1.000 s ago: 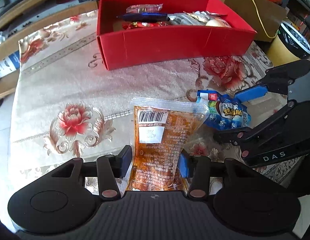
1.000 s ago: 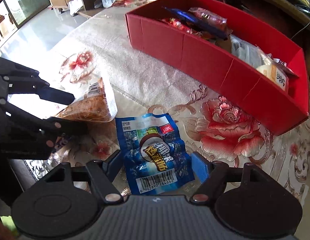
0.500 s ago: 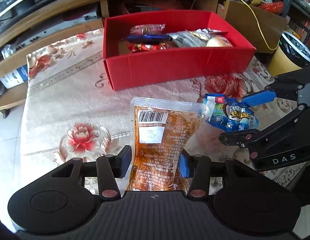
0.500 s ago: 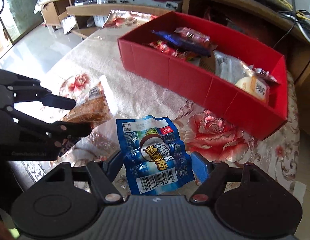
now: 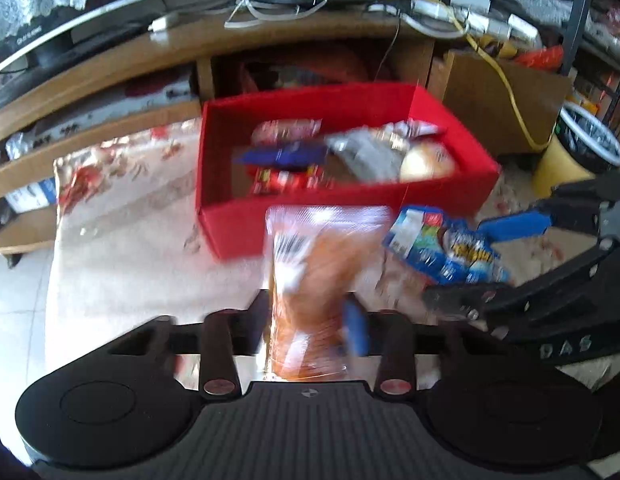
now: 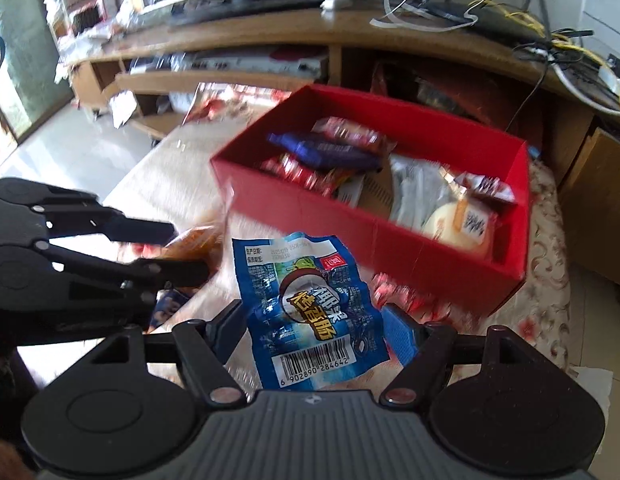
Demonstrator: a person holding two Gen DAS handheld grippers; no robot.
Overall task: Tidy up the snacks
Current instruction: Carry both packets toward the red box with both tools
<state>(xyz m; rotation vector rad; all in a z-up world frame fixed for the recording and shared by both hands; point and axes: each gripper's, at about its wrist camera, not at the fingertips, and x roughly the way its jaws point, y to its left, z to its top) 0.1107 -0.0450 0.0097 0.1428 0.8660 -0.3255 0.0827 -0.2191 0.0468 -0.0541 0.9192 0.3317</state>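
orange packet [image 5: 310, 276]: in the air above the tabletop's near edge, pinched low down by the left gripper [image 5: 310, 320], whose jaws have just been closing tighter on it
blue packet [image 6: 306, 304]: also lifted, squeezed between the right gripper [image 6: 314, 328] fingers, just beside the orange one
red box [image 6: 294, 204]: toward the tabletop's far edge, already holding several snacks
step in hand: carrying both packets to the box
doing it well: clear the near wall, keep the packets apart, release over bare floor of the box
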